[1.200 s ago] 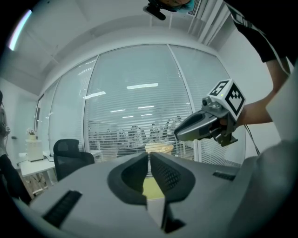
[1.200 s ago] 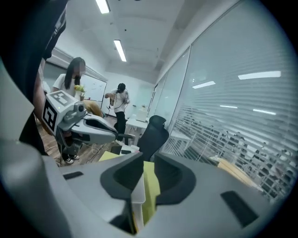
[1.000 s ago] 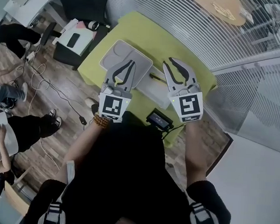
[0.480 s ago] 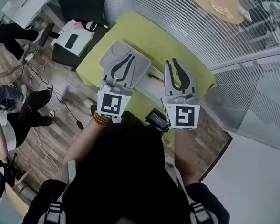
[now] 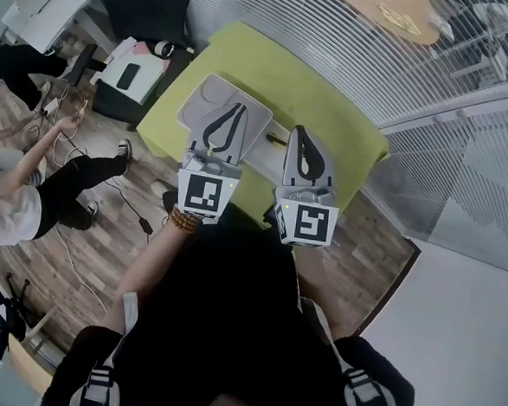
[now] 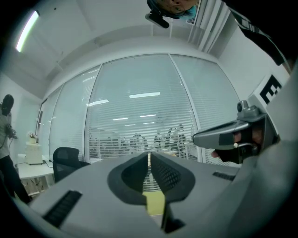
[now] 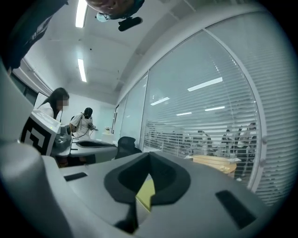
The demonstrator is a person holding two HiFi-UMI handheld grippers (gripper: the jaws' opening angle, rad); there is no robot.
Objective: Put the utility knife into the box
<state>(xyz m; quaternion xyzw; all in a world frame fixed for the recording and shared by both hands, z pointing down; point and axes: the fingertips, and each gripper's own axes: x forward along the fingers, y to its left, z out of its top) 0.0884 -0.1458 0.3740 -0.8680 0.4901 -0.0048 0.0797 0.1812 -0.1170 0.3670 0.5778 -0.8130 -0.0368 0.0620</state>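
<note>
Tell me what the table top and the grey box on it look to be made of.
Table top: yellow-green, matt and even, no glare, so likely a cloth or soft mat; weave too small to tell.
Grey box: smooth pale grey with rounded moulded corners, probably plastic, though coated card is possible.

Left gripper [image 5: 236, 110] and right gripper [image 5: 299, 132] held side by side, fingers [image 6: 132, 175] closed, seemingly empty

no legible text, square coded marker [image 5: 207, 194] on left gripper [image 5: 237, 108], likewise right gripper [image 5: 299, 131]
</note>
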